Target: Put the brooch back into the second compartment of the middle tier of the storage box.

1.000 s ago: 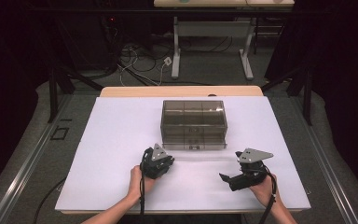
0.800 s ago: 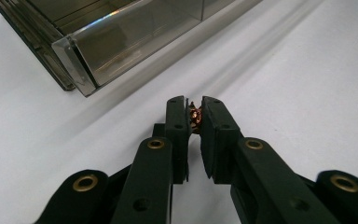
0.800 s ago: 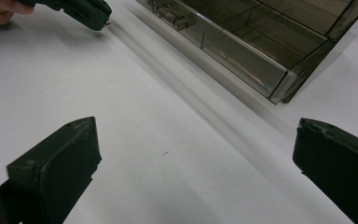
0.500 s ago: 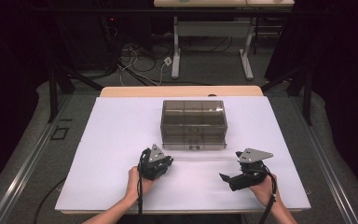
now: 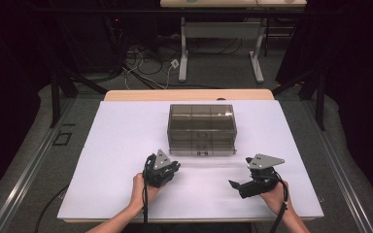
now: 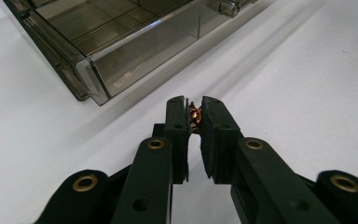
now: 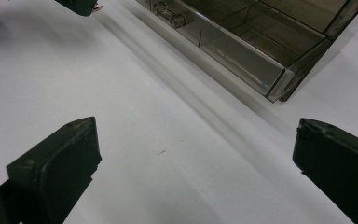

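Between your left gripper's (image 6: 195,116) closed jaws sits a small copper-coloured metal piece (image 6: 195,115), picked up. Your right gripper (image 7: 193,172) gapes empty; placing it in the smoky transparent plastic drawer box (image 5: 202,128) remains.

A tiny, shiny copper-coloured object (image 6: 195,115) sat pinched between the tips of the left gripper (image 6: 194,122), held just above the white surface (image 5: 116,145), near and left of centre. Its exact shape was too small to tell. Just beyond it stood a smoky, see-through drawer box (image 5: 202,129), upright at the surface's middle, its inside split into compartments.
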Available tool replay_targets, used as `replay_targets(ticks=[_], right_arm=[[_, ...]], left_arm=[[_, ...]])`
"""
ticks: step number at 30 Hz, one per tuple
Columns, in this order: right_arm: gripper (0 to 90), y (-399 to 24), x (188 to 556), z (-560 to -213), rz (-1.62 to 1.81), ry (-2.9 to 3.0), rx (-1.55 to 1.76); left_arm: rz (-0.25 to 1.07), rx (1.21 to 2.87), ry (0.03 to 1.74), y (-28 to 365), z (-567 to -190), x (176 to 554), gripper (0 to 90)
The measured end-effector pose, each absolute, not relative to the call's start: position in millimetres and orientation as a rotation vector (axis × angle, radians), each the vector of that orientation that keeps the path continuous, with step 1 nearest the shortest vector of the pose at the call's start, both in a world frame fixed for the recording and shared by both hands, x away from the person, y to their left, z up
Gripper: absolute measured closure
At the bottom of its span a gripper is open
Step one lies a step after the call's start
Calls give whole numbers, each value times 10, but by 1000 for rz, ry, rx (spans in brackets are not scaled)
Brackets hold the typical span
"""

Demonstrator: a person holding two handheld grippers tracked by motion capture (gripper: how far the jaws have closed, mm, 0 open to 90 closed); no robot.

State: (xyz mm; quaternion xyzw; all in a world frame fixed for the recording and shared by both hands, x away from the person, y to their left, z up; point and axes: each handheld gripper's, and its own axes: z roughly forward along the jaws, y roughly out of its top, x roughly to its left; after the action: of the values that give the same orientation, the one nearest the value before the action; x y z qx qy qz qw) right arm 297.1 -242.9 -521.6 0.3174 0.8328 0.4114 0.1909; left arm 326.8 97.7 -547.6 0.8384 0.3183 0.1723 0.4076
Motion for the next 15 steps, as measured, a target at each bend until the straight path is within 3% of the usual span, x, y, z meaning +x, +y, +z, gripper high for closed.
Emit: replay_targets(ticks=[15], right_arm=[[3,-2434,2973,-5217,1155,2341,891]], left_arm=[[455,2092,782,994,-5380,3253,814]])
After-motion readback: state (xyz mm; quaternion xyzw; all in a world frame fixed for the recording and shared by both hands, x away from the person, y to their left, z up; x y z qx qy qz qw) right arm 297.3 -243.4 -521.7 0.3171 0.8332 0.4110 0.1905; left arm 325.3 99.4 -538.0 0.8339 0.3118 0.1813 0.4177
